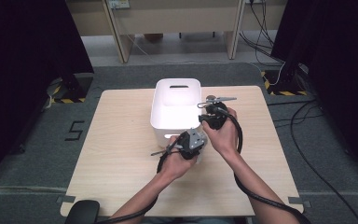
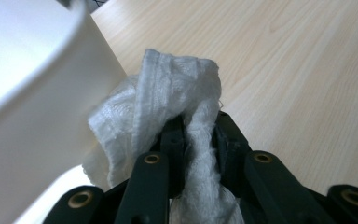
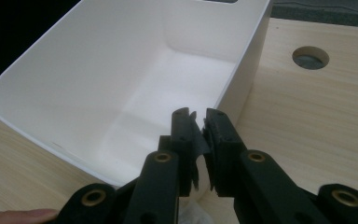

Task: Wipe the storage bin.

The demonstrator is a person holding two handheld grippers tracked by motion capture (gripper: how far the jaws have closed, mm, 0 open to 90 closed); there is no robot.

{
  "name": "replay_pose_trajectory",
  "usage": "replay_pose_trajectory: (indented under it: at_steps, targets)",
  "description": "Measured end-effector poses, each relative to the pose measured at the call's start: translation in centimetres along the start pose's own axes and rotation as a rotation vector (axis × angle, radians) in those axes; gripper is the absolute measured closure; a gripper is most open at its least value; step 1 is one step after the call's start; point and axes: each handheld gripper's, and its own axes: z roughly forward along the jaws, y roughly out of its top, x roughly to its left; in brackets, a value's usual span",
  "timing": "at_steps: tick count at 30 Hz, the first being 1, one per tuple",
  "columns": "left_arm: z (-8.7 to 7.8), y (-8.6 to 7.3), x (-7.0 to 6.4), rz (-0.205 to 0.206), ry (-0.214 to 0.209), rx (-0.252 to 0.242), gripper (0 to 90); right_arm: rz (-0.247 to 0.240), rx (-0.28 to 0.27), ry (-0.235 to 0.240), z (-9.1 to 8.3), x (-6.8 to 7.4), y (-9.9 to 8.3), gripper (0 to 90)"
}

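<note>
Both of my grippers sit beside the white bin [image 1: 175,109]: left gripper [image 2: 200,135] clamps a white cloth [image 2: 168,93], right gripper [image 3: 201,128] nearly closed, empty.

Two bare forearms are seen, no sleeves worn. The left gripper [image 1: 189,142] and right gripper [image 1: 213,116] are built of black jointed jaws fastened with brass-coloured rivets. A grey plate tops the left; thick black cables trail from both.

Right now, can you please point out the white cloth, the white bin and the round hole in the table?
white cloth [image 2: 177,84]: left gripper view, on its bunched upper fold.
white bin [image 3: 121,60]: right gripper view, on its inner side wall.
round hole [image 3: 310,58]: right gripper view, on its dark middle.
</note>
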Motion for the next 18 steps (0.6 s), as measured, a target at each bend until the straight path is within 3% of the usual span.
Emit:
replay_pose_trajectory:
  at_steps: [8, 18]
  targets:
    - [-1.6, 0.9, 0.2, 0.026, 0.026, -0.020, 76.6, -0.001, 0.002, 0.000, 0.0, 0.0, 0.0, 82.3]
    - [-2.2, -0.1, 0.4, 0.030, -0.012, 0.005, 76.4, -0.010, -0.009, -0.001, 0.2, -0.2, 0.1, 74.1]
